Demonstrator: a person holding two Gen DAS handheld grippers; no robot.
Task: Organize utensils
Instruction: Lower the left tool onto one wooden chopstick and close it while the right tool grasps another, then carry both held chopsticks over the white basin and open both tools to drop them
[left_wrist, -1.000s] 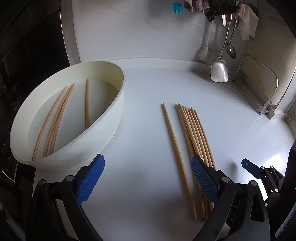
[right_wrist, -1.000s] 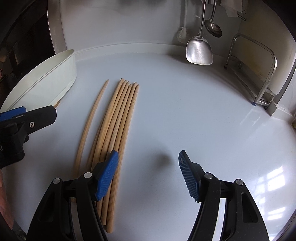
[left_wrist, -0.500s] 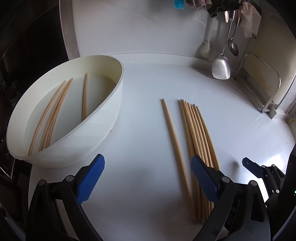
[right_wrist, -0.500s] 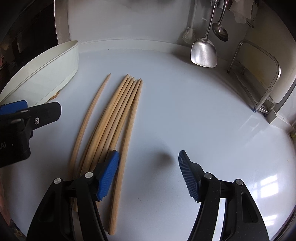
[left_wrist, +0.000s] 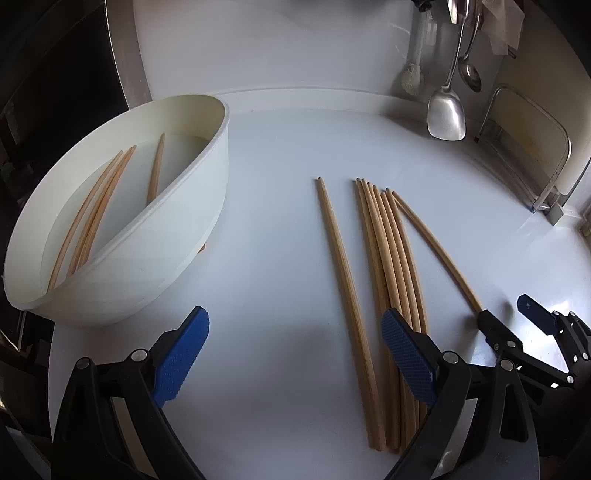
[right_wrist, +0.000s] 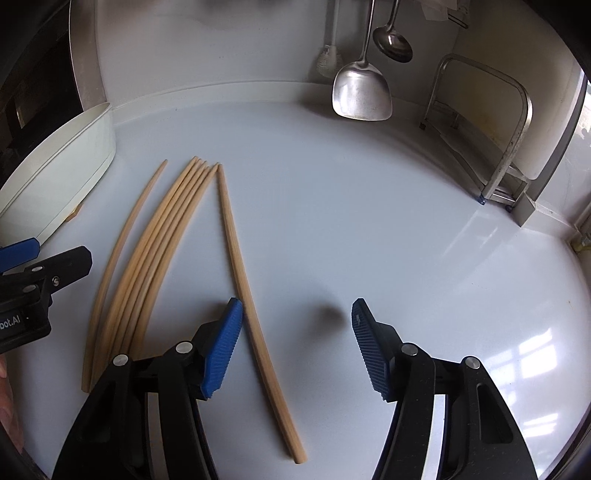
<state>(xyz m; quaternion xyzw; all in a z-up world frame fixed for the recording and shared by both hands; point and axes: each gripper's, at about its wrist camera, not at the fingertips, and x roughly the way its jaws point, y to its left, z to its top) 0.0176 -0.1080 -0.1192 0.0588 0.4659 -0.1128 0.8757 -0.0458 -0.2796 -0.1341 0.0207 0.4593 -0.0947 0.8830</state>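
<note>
My right tongs (right_wrist: 295, 347) closing, pads clear, one chopstick (right_wrist: 255, 317) lying between them, my left tongs (left_wrist: 295, 354) wide open and empty, white bowl (left_wrist: 192, 236) at ten o'clock.

Pale wooden chopsticks lie flat on the white tabletop (right_wrist: 369, 206), thin tips pointing away. Five lie bunched together (right_wrist: 162, 236), one single stick (right_wrist: 122, 251) just left of them, and another (right_wrist: 251, 306) is splayed off to the right. Several more rest inside a white oval tub (left_wrist: 155, 258) at the left.
</note>
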